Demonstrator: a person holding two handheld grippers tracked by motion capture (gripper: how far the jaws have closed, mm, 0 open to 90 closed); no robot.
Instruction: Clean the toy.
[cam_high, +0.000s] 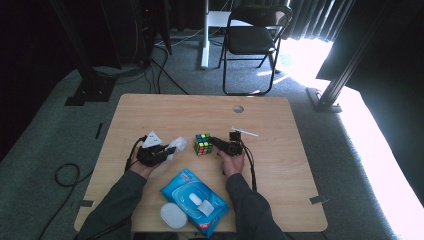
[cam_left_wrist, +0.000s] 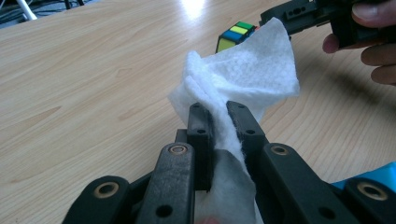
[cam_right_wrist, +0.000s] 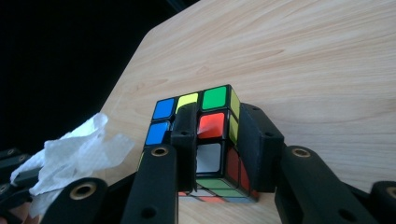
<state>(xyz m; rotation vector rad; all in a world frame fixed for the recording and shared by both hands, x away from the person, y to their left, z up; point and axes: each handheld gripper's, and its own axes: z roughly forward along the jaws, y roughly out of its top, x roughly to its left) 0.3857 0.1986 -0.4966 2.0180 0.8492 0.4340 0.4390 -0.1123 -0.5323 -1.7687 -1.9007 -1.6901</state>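
White wipe (cam_left_wrist: 243, 79) in left claw (cam_left_wrist: 219, 116)

My right gripper (cam_right_wrist: 219, 140) is covering the middle of the puzzle cube (cam_right_wrist: 212, 126), and the cube's bottom row is hiding behind my fingers (cam_right_wrist: 184, 135). The wipe (cam_left_wrist: 247, 79) is blocking most of the cube in my left gripper view, and its lower end is running off the bottom edge. Nearer me than the cube, the blue wipe pack (cam_high: 197, 200) is carrying print too small to read, and my elbows are being cropped.
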